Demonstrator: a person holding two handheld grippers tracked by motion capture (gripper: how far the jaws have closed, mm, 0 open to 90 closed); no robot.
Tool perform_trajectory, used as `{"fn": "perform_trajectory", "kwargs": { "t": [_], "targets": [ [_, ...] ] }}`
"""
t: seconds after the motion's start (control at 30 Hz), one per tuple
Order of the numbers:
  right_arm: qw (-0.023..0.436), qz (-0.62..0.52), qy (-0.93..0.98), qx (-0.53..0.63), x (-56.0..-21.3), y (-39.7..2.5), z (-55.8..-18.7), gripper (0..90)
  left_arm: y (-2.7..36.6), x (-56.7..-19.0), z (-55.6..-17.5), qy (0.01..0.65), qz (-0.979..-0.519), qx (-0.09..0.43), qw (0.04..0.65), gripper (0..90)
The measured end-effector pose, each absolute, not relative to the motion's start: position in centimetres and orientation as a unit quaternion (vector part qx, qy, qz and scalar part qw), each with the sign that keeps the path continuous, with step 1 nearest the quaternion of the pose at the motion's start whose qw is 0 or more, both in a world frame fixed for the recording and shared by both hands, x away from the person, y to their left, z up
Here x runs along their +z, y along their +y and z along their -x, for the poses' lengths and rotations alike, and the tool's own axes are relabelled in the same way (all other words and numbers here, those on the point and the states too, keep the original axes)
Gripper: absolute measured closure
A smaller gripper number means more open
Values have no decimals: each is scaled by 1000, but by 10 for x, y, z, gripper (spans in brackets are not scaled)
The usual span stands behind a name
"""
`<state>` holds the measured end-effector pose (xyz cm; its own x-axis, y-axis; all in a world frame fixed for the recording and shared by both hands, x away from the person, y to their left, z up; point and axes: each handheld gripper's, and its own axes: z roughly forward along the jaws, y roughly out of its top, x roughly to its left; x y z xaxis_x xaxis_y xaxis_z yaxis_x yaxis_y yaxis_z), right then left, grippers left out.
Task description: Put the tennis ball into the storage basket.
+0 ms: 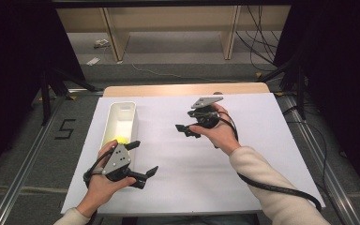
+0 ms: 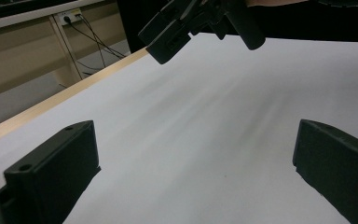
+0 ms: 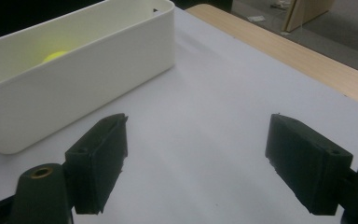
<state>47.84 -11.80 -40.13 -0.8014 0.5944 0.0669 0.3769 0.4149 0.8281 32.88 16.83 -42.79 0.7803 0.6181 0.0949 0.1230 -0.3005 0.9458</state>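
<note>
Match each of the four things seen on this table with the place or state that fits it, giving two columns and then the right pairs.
1 yellow ball
2 white bin
3 left gripper
4 right gripper

a open, above the table's middle
b inside the bin, at its near end
c open, beside the bin's near end
d lengthwise on the table's left

Pairs: 1-b, 2-d, 3-c, 4-a

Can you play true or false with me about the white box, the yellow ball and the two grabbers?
1. The yellow ball lies inside the white box. True.
2. The left gripper is squeezing the ball. False: its jaws are open, holding nothing.
3. The right gripper is open. True.
4. The box stands on the person's right side of the table. False: it stands on the left.
</note>
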Motion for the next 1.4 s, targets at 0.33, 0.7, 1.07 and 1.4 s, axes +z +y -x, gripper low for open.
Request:
{"fn": "perform_trajectory", "kwargs": {
  "t": [0.33, 0.7, 1.07, 1.4],
  "targets": [
    [130, -318, 822, 454, -404, -154, -474, 216, 168, -428, -328, 242, -772, 227, 542, 0],
    [136, -346, 812, 451, -413, -188, -468, 216, 168, -428, -329, 242, -772, 228, 542, 0],
    [144, -369, 804, 444, -420, -220, -461, 217, 167, -428, -329, 241, -773, 228, 541, 0],
    [154, -390, 795, 439, -425, -247, -453, 217, 167, -428, -329, 241, -773, 228, 541, 0]
  ]
}}
